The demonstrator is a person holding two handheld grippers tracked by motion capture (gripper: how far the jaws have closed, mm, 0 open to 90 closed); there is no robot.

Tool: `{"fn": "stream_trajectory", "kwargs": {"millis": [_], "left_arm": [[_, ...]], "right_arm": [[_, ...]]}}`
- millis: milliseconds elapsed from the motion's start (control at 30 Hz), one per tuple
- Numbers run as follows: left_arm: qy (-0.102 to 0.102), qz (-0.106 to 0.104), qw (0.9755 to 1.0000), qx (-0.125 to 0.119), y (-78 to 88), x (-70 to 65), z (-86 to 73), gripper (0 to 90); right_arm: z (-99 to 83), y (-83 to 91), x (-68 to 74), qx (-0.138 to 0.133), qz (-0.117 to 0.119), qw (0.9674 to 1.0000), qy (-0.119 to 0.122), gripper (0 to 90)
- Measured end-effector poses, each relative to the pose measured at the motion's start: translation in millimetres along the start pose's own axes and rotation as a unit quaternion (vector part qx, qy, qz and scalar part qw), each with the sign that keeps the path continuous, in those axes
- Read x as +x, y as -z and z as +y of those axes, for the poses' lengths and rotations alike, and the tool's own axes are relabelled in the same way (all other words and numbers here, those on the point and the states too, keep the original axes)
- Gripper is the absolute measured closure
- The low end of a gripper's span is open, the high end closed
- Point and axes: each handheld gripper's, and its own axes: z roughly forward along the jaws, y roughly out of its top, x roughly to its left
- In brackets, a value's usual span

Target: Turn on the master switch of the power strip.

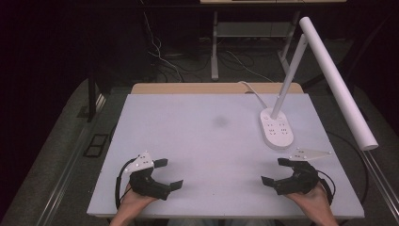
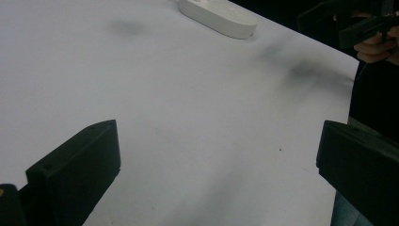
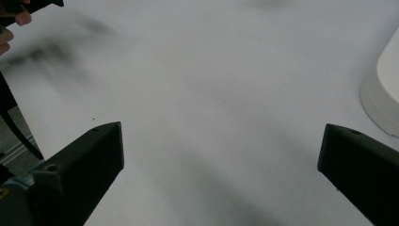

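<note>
In the high view my left gripper (image 1: 168, 173) rests near the front left of the white table (image 1: 207, 141), jaws wide apart with nothing between them. My right gripper (image 1: 276, 171) sits near the front right, also open and empty. Both point inward toward the table's middle. In the left gripper view my own gripper (image 2: 219, 150) frames bare white tabletop, with the other gripper (image 2: 350, 21) far off at top right. In the right gripper view my gripper (image 3: 221, 153) also frames bare tabletop.
A white desk lamp stands at the back right: its oval base (image 1: 276, 128) on the table, its long tube head (image 1: 336, 80) reaching over the right edge. The base appears in the left gripper view (image 2: 219, 16) and the right gripper view (image 3: 383, 94). Cables lie on the floor behind.
</note>
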Motion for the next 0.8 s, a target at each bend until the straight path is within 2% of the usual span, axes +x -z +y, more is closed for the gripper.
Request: {"fn": "stream_trajectory", "kwargs": {"millis": [800], "left_arm": [[0.003, 0.005, 1.0, 0.001, -0.5, 0.6, -0.3, 0.0]], "right_arm": [[32.6, -0.3, -5.9, 0.018, -0.007, 0.9996, 0.023, 0.4]]}}
